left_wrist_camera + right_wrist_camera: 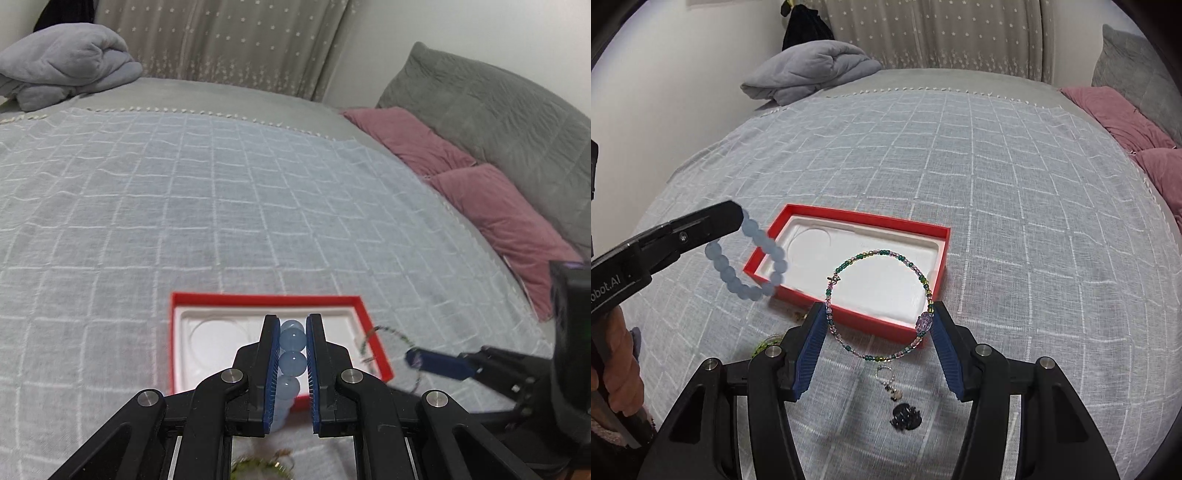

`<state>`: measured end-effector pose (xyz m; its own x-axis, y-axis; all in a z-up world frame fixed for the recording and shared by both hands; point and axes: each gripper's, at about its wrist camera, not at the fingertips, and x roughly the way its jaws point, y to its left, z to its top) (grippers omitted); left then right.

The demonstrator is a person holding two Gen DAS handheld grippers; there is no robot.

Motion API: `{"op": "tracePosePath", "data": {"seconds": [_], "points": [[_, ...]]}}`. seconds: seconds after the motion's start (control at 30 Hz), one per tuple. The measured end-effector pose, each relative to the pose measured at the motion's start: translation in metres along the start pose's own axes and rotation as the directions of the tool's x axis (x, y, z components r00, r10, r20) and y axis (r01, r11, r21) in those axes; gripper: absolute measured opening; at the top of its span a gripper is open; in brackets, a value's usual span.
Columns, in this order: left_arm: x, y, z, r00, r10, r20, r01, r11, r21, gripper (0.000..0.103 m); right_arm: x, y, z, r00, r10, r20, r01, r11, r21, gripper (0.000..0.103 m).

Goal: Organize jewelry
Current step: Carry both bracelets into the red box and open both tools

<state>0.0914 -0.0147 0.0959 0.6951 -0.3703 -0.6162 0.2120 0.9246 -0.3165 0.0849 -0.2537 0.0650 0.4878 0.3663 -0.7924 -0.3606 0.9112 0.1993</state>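
The left gripper (291, 350) pinches the pale blue round-bead bracelet (746, 258); the right gripper (879, 325) holds the thin multicoloured seed-bead bracelet (925, 284) stretched between its pads; the open red rectangular box with a white tray (798, 212) lies just ahead of and below both, long axis crosswise, the right gripper looking nearer.

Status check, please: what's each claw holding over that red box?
Left gripper shut on blue bead bracelet. Right gripper spans multicolour bead bracelet. Red box open, unobstructed.
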Motion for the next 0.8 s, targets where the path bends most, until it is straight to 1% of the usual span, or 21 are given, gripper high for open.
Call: {"op": "tracePosePath", "data": {"seconds": [0.07,0.13,0.23,0.37,0.43,0.53,0.67,0.73,0.8], "points": [[0.013,0.004,0.001,1.0,-0.005,-0.023,0.005,1.0,-0.004,0.008,0.006,0.0,0.001,1.0,-0.005,-0.007,0.005,1.0,0.0,0.059],[0.024,0.01,-0.001,0.999,0.009,-0.05,-0.01,1.0,-0.013,0.008,0.012,-0.001,0.001,1.0,-0.012,-0.015,0.012,1.0,-0.002,0.059],[0.04,0.024,-0.007,0.994,0.062,-0.086,-0.063,0.998,-0.008,0.008,0.02,-0.004,0.002,0.999,-0.019,-0.027,0.019,1.0,-0.002,0.059],[0.049,0.039,-0.013,0.989,0.11,-0.104,-0.111,0.994,-0.004,0.008,0.027,-0.002,0.004,0.999,-0.027,-0.026,0.027,1.0,-0.015,0.059],[0.051,0.043,-0.014,0.986,0.137,-0.099,-0.137,0.991,0.005,0.008,0.028,-0.001,0.006,0.999,-0.043,-0.02,0.042,0.999,-0.03,0.059],[0.054,0.044,-0.014,0.985,0.151,-0.087,-0.15,0.989,0.014,0.008,0.03,0.0,0.011,0.999,-0.044,-0.01,0.043,0.998,-0.044,0.059],[0.062,0.044,-0.01,0.979,0.18,-0.094,-0.177,0.983,0.038,0.008,0.035,0.006,0.016,0.999,-0.049,-0.006,0.048,0.996,-0.081,0.059],[0.066,0.046,-0.01,0.975,0.2,-0.093,-0.197,0.98,0.039,0.008,0.04,0.01,0.019,0.998,-0.056,-0.008,0.055,0.993,-0.102,0.059],[0.067,0.048,-0.01,0.974,0.204,-0.096,-0.201,0.979,0.035,0.008,0.045,0.012,0.02,0.998,-0.066,-0.016,0.063,0.991,-0.12,0.059]]}}
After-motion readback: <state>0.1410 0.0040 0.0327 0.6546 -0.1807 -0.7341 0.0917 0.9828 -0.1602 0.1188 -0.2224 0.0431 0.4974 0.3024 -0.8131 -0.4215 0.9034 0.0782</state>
